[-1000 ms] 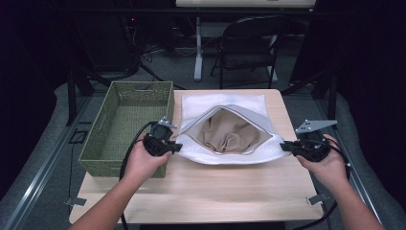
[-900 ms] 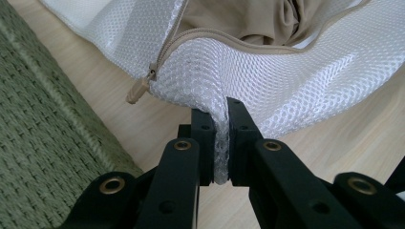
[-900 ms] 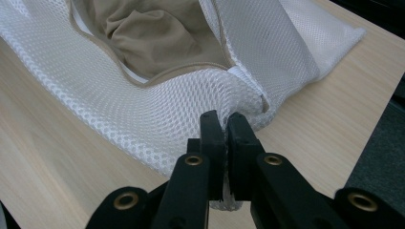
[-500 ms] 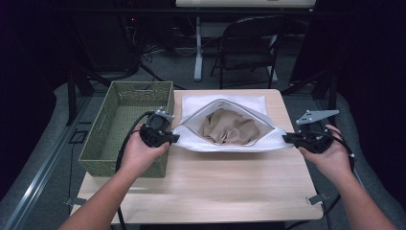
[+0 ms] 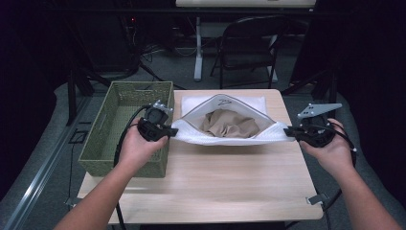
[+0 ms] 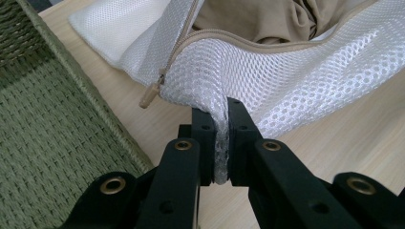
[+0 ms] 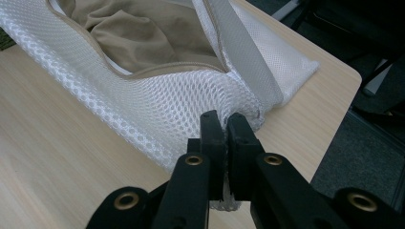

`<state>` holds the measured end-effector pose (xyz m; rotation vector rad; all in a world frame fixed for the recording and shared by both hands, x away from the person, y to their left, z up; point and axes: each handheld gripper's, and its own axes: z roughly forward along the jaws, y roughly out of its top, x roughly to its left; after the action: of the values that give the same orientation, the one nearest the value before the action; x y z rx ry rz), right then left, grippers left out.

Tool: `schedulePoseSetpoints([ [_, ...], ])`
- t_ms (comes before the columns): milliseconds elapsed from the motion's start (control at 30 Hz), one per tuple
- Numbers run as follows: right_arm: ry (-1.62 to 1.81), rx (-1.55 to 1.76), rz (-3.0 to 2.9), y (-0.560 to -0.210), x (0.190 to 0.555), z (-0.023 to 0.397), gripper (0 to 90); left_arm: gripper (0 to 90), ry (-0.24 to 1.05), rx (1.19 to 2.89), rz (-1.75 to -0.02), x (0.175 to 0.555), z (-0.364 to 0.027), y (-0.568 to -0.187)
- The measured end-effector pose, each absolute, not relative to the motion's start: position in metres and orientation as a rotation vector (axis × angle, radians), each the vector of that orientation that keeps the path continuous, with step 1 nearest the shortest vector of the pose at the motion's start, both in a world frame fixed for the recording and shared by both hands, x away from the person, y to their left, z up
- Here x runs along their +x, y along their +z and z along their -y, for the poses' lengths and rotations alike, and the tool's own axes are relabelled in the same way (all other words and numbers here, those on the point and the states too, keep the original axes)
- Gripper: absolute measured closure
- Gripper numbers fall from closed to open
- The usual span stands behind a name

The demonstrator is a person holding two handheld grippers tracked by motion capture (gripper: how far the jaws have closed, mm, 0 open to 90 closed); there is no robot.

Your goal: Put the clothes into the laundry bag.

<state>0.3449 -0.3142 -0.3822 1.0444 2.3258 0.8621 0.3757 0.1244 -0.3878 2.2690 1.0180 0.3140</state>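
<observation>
A white mesh laundry bag [image 5: 230, 136] is held stretched between the two grippers over the far half of the table [image 5: 215, 187], its zipped mouth gaping and a tan garment [image 5: 230, 125] bunched inside. The left gripper [image 6: 219, 119] is clamped tight on a pinch of mesh at the bag's left end, just below the zipper pull [image 6: 149, 97]; the right gripper [image 7: 223, 125] is likewise closed on a fold of mesh at the right end, near the grey binding strip [image 7: 241, 47]. For the lift to be done well, both ends should be raised evenly and the pull between them kept steady, so that the mouth is not tipped toward the table's near edge and the garment is not spilled. The thin mesh could slip from the pads if it is jerked. A green woven basket [image 5: 125, 129] stands at the table's left edge, close beside the left gripper, and its near wall would have to be cleared if the bag is carried that way. A folding chair [image 5: 249, 52] stands beyond the far edge.
</observation>
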Motion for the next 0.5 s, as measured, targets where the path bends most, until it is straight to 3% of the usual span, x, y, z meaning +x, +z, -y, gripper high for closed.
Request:
schedulePoseSetpoints([
  [500,0.853,1.057,-2.311,-0.379,0.367,0.31,87.0,84.8,0.34,2.264,-1.048,0.398,-0.122,-0.384],
])
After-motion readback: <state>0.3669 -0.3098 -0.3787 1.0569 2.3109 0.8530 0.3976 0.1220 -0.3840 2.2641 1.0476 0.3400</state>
